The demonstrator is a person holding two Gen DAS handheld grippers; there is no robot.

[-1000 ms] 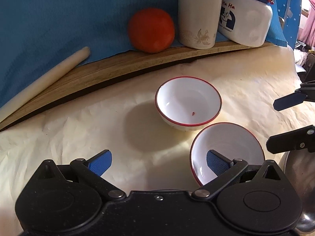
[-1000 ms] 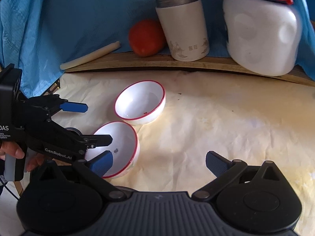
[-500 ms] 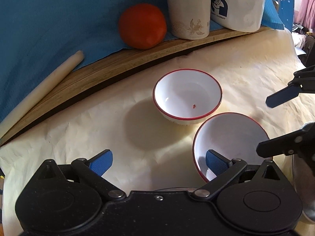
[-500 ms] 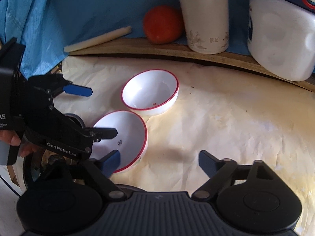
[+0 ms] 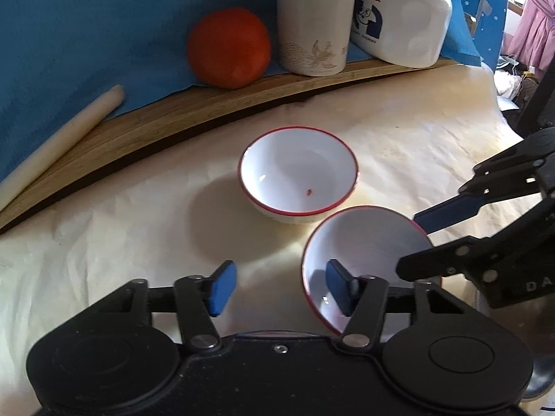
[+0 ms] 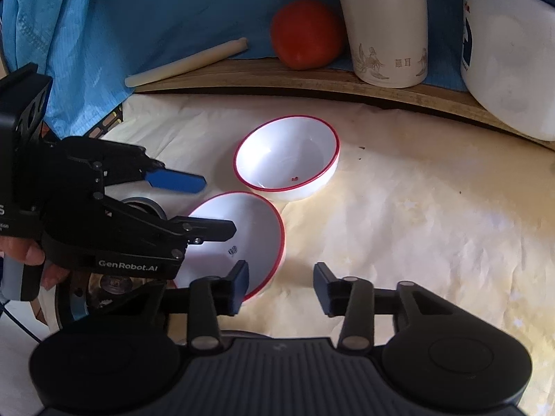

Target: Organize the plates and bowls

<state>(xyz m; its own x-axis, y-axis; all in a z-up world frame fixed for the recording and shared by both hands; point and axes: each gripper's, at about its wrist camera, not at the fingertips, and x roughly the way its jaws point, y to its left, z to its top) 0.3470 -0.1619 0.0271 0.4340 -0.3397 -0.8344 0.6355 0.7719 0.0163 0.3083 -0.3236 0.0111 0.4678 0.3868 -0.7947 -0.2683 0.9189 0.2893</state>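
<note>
From the left wrist, the left gripper [image 5: 279, 286] gapes wide, its right finger inside the tilted red-rimmed white bowl [image 5: 364, 242], which touches the far upright red-rimmed bowl [image 5: 298, 170].

From the right wrist, the right gripper [image 6: 281, 286] stands wide over bare cream paper [image 6: 433, 228], open room rightward.

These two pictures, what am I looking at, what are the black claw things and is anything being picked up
The black claws are hand-held grippers, one per hand, each carrying a camera that looks along its fingers. One picture is from the left gripper, the other from the right gripper; each also sees the other from the side. On the cream sheet sit two red-rimmed white bowls: the far bowl upright, the near bowl tilted. Behind, a shelf holds a tomato, a mug and a jug. Both grippers are open, holding nothing.
</note>
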